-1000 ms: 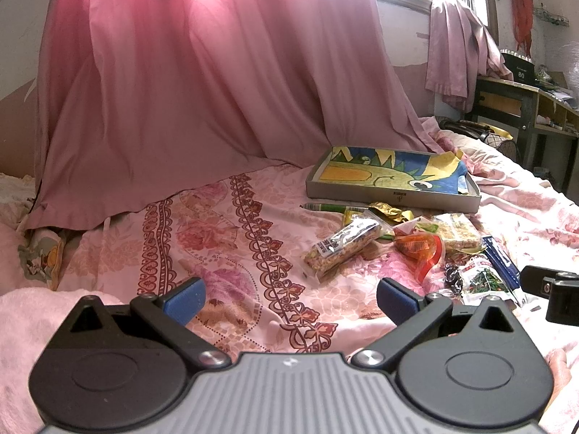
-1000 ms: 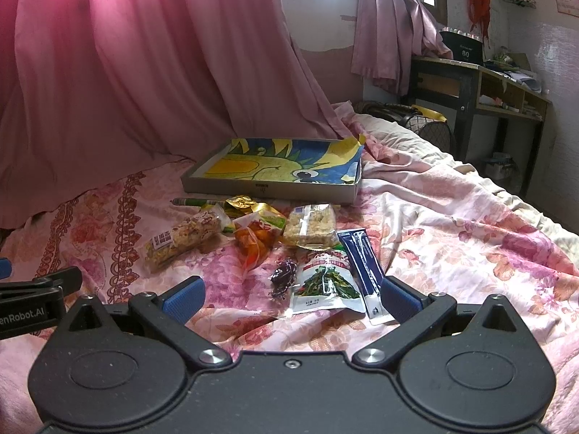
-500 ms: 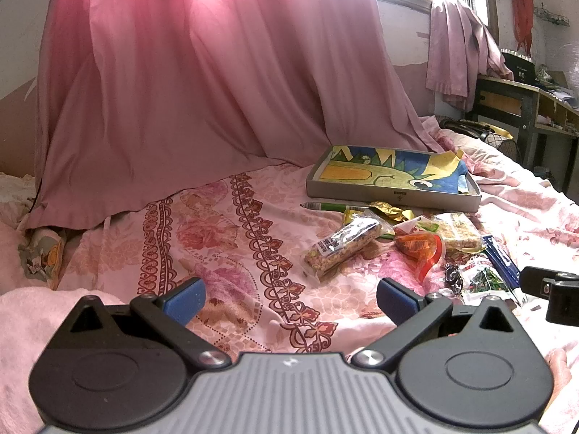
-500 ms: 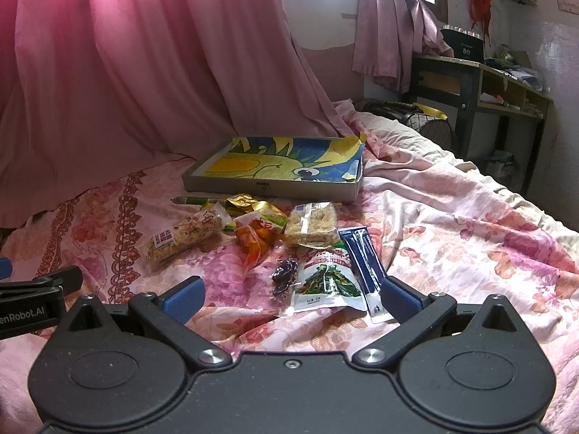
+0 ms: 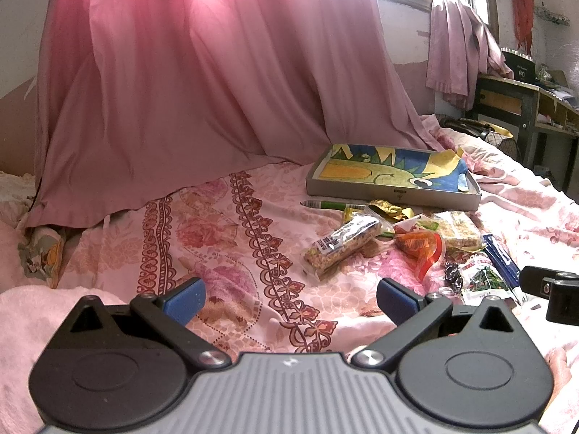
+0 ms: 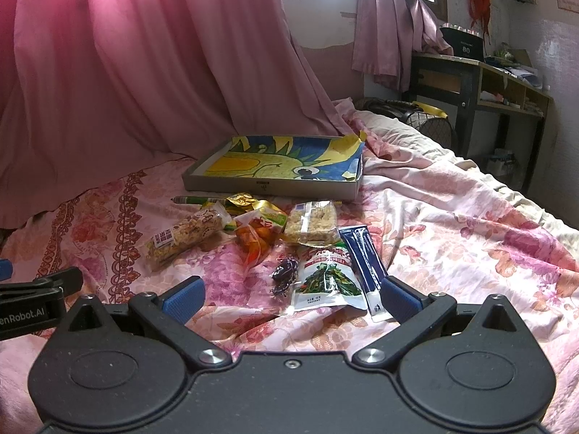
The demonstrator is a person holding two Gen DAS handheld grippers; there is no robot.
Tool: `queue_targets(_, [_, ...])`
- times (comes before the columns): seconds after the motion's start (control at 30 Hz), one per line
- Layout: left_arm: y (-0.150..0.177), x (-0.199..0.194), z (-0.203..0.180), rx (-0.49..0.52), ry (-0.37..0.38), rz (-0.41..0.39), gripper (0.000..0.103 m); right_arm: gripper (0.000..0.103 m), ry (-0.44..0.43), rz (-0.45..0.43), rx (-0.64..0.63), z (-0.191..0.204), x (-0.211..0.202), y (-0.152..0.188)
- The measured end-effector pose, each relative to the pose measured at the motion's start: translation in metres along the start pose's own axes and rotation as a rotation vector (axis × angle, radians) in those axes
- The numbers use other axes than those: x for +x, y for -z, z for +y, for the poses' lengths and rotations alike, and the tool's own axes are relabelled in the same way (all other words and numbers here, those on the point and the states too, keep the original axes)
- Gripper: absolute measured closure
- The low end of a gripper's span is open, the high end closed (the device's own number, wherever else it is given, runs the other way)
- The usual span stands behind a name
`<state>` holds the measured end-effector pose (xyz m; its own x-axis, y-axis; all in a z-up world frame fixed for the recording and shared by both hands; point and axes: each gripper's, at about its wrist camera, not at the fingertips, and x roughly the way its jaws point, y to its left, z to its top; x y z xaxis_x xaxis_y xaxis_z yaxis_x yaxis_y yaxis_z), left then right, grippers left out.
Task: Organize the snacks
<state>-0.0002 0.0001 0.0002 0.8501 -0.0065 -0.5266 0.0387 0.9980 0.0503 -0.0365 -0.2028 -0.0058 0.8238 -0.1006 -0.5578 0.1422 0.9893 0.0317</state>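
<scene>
Both claws spread wide, empty; green snack packet (image 6: 325, 282) just ahead of right claw (image 6: 291, 294).

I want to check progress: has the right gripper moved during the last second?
Yes, slightly: the right gripper crept forward; the seaweed packet and tray sit a little lower in its view.

The left gripper's side (image 6: 27, 313) reads "enRobot.AI", cut off at the frame edge; the dark box (image 6: 463, 45) on the desk (image 6: 481, 68) shows "80".
</scene>
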Motion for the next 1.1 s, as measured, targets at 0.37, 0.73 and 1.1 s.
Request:
queue_targets(0.37, [0.005, 0.000, 0.001, -0.003, 0.003, 0.012, 0.000, 0.000, 0.000, -0.010, -0.003, 0.000, 0.000, 0.010])
queue_targets(0.73, [-0.003, 0.013, -0.001, 0.004, 0.022, 0.088, 0.000, 0.001, -0.008, 0.019, 0.028, -0.005, -0.001, -0.006])
queue_targets(1.1, [-0.020, 0.038, -0.005, 0.039, 0.073, 0.148, 0.000, 0.001, -0.012, 0.026, -0.022, -0.003, 0.021, -0.028])
